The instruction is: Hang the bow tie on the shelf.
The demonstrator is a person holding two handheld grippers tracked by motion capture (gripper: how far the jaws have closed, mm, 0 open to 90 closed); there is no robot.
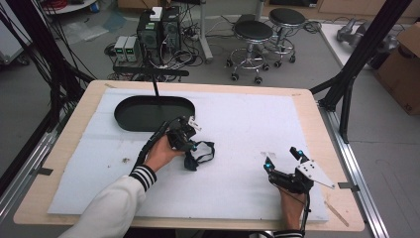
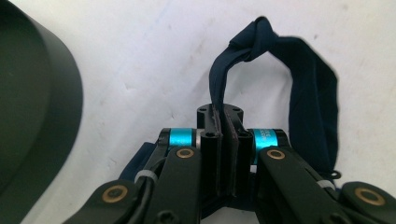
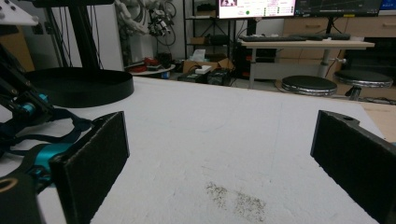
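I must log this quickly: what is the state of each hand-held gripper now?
Left hand-held gripper: closed on the dark blue strap.
Right hand-held gripper: open, holding nothing.

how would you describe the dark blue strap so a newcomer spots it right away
Start at the white mat that covers the wooden table, then find the black oval tray at its far left. Just in front of that tray lies the dark blue strap, a knotted fabric loop pinched in the left tongs. It is the one soft, limp thing on the mat.
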